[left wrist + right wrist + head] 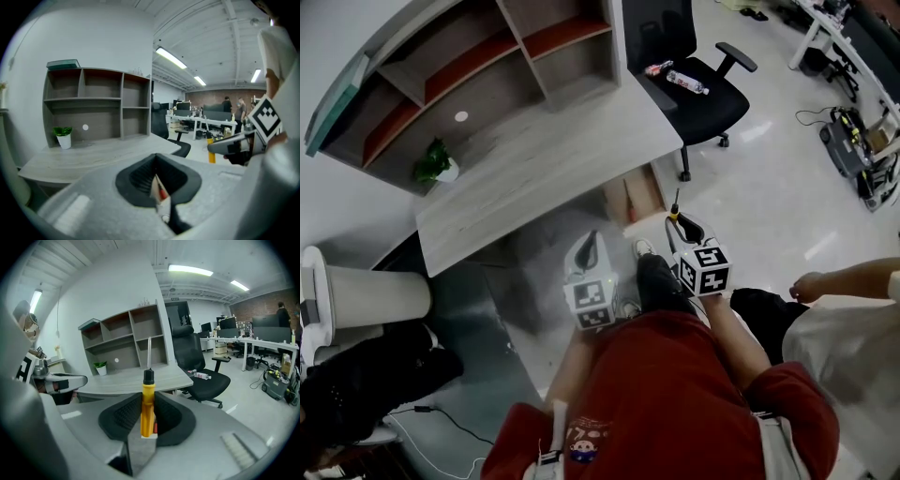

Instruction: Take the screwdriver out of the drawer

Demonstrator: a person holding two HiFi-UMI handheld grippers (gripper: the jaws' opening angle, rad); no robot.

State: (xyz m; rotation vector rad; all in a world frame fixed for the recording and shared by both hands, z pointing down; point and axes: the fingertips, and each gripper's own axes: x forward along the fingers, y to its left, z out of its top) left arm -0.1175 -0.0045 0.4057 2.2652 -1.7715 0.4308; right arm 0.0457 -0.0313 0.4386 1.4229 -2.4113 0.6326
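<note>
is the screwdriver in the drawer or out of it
Out. The right gripper clamps the screwdriver by its yellow handle, shaft up, clear of the desk.

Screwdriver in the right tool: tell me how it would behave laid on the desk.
The screwdriver looks rigid: straight metal shaft, hard yellow handle. Its round-looking handle would probably roll on the flat desk. With that thick handle, it is likely handle-heavy.

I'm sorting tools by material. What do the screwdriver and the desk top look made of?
The screwdriver: handle seems yellow plastic, smooth with a slight sheen, black collar; shaft looks bare metal, thin and pale grey. The desk: probably laminate, matt, light wood grain.
</note>
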